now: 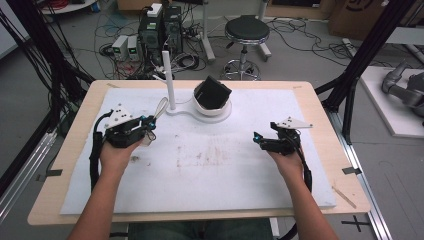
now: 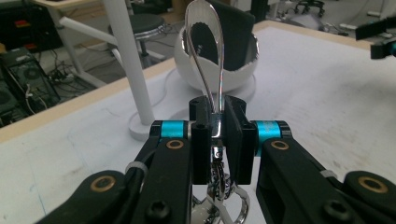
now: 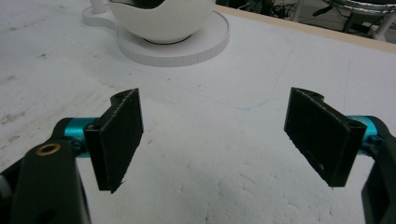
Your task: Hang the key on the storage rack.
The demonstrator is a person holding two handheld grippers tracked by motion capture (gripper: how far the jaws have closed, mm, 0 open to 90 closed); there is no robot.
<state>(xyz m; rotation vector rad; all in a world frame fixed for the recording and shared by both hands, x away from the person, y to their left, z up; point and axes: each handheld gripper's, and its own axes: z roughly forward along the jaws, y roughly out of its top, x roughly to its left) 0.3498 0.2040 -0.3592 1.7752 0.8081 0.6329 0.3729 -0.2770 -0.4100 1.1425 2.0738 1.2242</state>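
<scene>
My left gripper (image 1: 149,124) is at the left of the white mat, shut on a shiny metal keychain loop (image 1: 161,106). In the left gripper view the teardrop loop (image 2: 220,56) stands up between the closed jaws (image 2: 217,114), and small rings hang below them. Just beyond it stands a white bowl (image 2: 238,74) holding a black block (image 2: 238,28), beside a white post (image 2: 128,56). My right gripper (image 1: 257,140) rests at the right of the mat, open, with nothing between its pads (image 3: 217,140). The bowl (image 3: 161,18) on its round base (image 3: 205,46) lies ahead of it.
The bowl (image 1: 212,107) and post (image 1: 168,75) share one white base at the mat's back middle. Brownish stains (image 1: 200,157) mark the mat's centre. Behind the table stand a black stool (image 1: 246,32) and computer boxes (image 1: 160,30) among cables.
</scene>
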